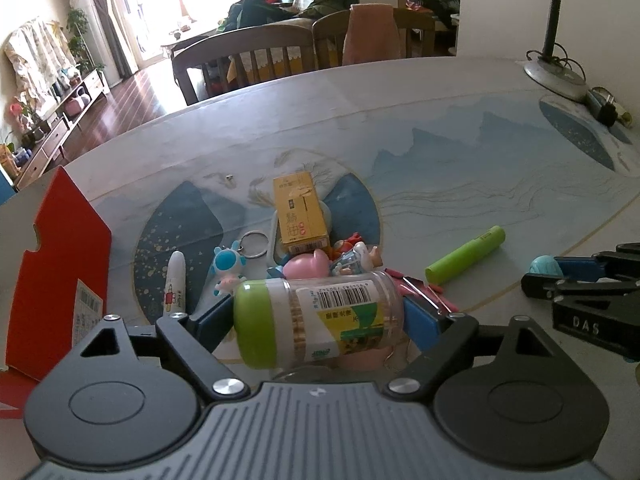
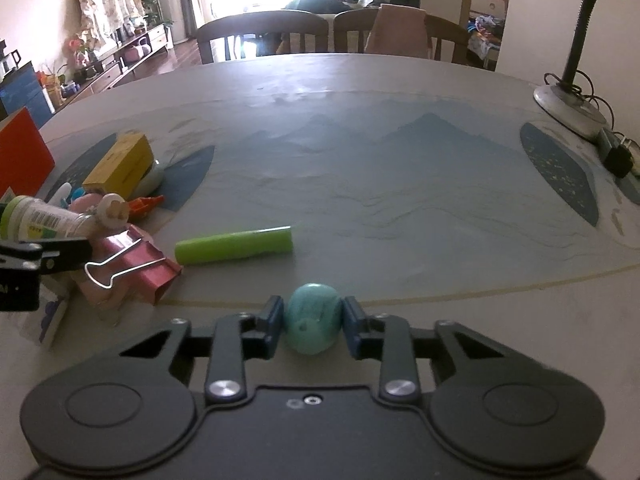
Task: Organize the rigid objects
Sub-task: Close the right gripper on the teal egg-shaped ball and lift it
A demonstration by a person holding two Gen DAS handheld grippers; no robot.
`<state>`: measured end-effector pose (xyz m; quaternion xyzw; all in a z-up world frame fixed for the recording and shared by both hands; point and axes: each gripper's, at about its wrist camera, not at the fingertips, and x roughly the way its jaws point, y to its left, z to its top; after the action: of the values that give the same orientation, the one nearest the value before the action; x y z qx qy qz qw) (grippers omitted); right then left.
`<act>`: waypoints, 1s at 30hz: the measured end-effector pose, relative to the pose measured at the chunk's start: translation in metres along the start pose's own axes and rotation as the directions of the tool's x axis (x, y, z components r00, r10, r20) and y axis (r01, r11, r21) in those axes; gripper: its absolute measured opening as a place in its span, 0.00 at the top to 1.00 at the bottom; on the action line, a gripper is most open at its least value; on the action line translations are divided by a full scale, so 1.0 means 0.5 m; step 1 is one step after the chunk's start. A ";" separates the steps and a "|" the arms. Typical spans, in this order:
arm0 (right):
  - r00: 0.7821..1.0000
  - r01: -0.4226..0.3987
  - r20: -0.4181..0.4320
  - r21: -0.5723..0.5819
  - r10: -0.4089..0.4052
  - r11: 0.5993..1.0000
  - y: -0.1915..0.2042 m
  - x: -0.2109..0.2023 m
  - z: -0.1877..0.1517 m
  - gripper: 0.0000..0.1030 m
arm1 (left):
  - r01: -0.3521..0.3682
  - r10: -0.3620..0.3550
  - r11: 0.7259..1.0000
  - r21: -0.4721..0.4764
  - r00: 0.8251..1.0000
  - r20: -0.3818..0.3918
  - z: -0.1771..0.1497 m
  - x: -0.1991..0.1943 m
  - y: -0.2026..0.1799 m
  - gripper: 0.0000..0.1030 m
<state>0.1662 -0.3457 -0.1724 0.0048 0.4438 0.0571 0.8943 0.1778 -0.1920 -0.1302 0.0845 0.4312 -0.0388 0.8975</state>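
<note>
My left gripper (image 1: 316,320) is shut on a clear jar with a green lid (image 1: 320,316), held sideways above a pile of small things; the jar also shows in the right wrist view (image 2: 44,216). The pile has a yellow box (image 1: 300,210), a pink toy (image 1: 306,266), a blue-white figure (image 1: 228,266), a white tube (image 1: 176,286) and a pink binder clip (image 2: 136,268). A green cylinder (image 2: 236,246) lies on the table to the right of the pile. My right gripper (image 2: 314,324) is shut on a teal egg-shaped object (image 2: 314,320).
A red box (image 1: 60,272) stands at the left. A desk lamp base (image 2: 568,108) with a cord and a black plug (image 2: 618,160) sits at the far right. Chairs (image 2: 264,34) stand behind the table's far edge. The table has a blue patterned mat (image 2: 400,184).
</note>
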 end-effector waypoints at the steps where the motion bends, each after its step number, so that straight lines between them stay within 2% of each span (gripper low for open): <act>1: 1.000 0.001 0.004 0.000 -0.001 1.000 0.000 -0.002 0.000 0.71 | 0.001 -0.001 1.000 0.001 1.000 -0.003 0.001 0.000 0.000 0.13; 9: 1.000 -0.014 0.021 -0.017 0.014 1.000 0.011 -0.036 0.010 0.71 | 0.007 -0.007 1.000 -0.030 1.000 -0.009 -0.004 -0.017 0.013 0.13; 16: 0.996 -0.071 0.058 -0.053 0.074 0.996 0.043 -0.096 0.031 0.71 | 0.008 -0.007 0.998 -0.061 1.000 0.011 -0.001 -0.055 0.037 0.13; 30: 0.978 -0.144 0.134 -0.128 0.161 0.981 0.179 -0.198 0.098 0.71 | 0.065 -0.053 0.987 -0.146 0.995 0.084 0.011 -0.151 0.164 0.13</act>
<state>0.1369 -0.2653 -0.0587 -0.0097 0.3724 0.1514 0.9156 0.1465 -0.1129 -0.0580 0.0027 0.3990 -0.0364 0.9162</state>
